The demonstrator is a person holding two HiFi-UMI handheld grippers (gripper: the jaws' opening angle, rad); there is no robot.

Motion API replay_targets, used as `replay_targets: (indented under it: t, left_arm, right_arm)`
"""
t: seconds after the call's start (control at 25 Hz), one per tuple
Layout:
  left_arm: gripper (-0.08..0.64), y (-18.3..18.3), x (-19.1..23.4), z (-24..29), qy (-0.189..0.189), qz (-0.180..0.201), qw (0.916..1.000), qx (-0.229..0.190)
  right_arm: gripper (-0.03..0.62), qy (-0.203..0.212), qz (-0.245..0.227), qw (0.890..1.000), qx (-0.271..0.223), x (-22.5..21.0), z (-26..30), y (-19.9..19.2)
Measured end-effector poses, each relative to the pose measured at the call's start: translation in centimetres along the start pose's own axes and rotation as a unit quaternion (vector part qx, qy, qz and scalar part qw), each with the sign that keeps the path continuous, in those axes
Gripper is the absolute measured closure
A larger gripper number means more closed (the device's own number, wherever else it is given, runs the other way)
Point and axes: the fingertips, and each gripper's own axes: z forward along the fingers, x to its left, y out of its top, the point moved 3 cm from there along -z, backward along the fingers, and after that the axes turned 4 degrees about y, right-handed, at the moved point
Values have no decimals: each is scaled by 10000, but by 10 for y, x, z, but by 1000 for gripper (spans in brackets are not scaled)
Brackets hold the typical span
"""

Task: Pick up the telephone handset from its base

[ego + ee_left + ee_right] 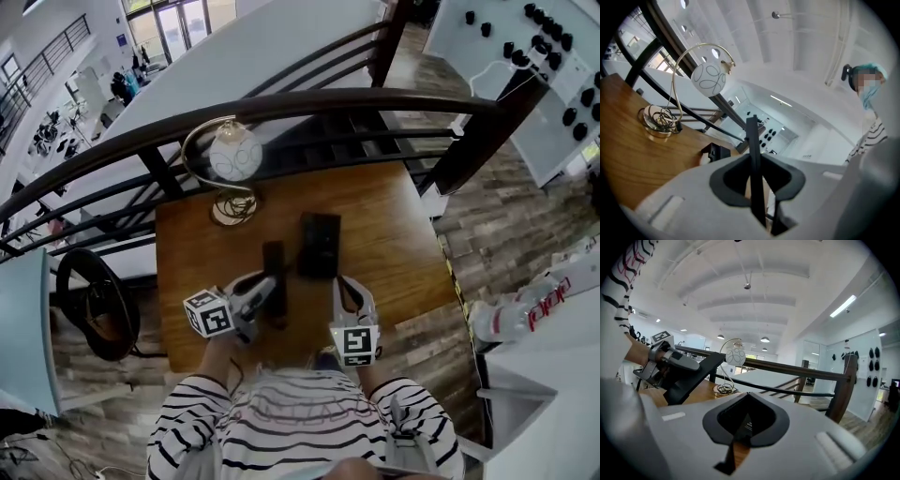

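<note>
The black telephone base [319, 244] lies flat in the middle of the wooden table [394, 234]. Just left of it, the slim black handset [274, 272] is lifted off the base, with my left gripper [272, 294] shut on its near end. In the left gripper view the handset [753, 154] stands edge-on between the jaws and the base [715, 151] shows beyond. My right gripper [339, 284] hovers by the base's near right corner, jaws shut with nothing in them. The right gripper view shows the handset [693, 373] tilted up in the left gripper [670, 359].
A white ball lamp on a gold ring stand [232, 164] sits at the table's back left. A dark curved railing [309, 103] runs behind the table. A round black chair [94, 300] stands to the left, and a white counter with bottles [525, 314] to the right.
</note>
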Motion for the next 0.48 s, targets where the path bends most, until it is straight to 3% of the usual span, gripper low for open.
replay_targets:
  t: [0.48]
  left_arm:
    - [486,-9,-23,-50,-98,29,9999,-15]
  right_arm:
    - [592,-379,382,9982,-258,33,-50,16]
